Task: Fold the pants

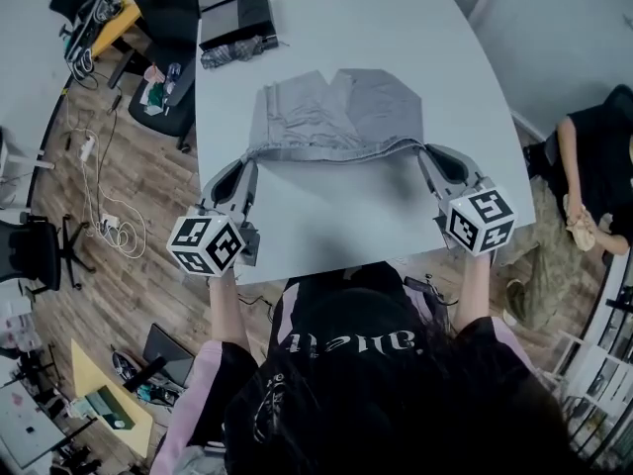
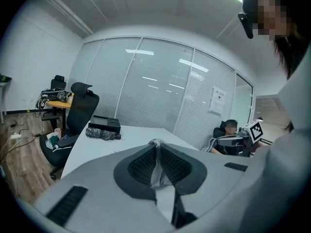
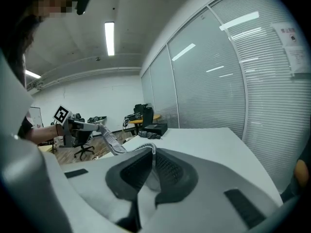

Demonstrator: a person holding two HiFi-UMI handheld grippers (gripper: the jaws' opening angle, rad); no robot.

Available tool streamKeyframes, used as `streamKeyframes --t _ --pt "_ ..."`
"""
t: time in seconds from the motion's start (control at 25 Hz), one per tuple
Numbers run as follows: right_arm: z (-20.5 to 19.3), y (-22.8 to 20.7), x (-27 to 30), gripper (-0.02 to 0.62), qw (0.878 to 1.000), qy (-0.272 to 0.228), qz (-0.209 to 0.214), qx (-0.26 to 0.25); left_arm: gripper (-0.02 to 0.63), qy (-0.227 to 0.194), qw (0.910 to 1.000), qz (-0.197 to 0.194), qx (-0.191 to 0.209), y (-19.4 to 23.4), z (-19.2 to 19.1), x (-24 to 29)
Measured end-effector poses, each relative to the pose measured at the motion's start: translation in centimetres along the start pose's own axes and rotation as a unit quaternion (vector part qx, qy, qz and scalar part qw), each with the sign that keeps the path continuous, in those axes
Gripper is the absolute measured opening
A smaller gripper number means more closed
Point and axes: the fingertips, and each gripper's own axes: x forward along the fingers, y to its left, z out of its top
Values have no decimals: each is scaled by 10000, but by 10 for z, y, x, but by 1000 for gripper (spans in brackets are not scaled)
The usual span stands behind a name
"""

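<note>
1. Your left gripper [image 2: 156,152] is clenched on one corner of the waistband [image 1: 331,150], with cloth pinched between the pads.
2. Your right gripper [image 3: 151,155] is clamped the same way on the other corner.
3. The waistband is strung between the two, just off the table [image 1: 415,38]. The rest of the pants [image 1: 336,107] lies flat further out.
4. My read of the step: carry the waist edge over the legs. Keep both grippers at the same height and move them together so the fold line comes out square.
5. Keep the band taut but don't pull the grippers apart. Each bite looks small and could slip.
6. Set the edge down aligned with the far hem before you let go.
7. Hard to tell: whether the legs are already doubled under, since the far end looks short and the underside is hidden.
8. The gripper views show mostly jaws and room, and the pants body is barely in them.
9. The dark bundle [image 1: 232,52] and box [image 1: 237,13] at the far corner sit well apart from the pants.
</note>
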Motion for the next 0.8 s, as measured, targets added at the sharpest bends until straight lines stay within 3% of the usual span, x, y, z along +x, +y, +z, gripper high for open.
streamKeyframes --t 0.52,0.8 --pt "29 -74 94 34 9991 328 -145 -220 44 445 9981 -190 389 56 20 98" --pt "12 -120 159 34 9961 806 -326 -124 44 744 9967 -92 323 101 11 170"
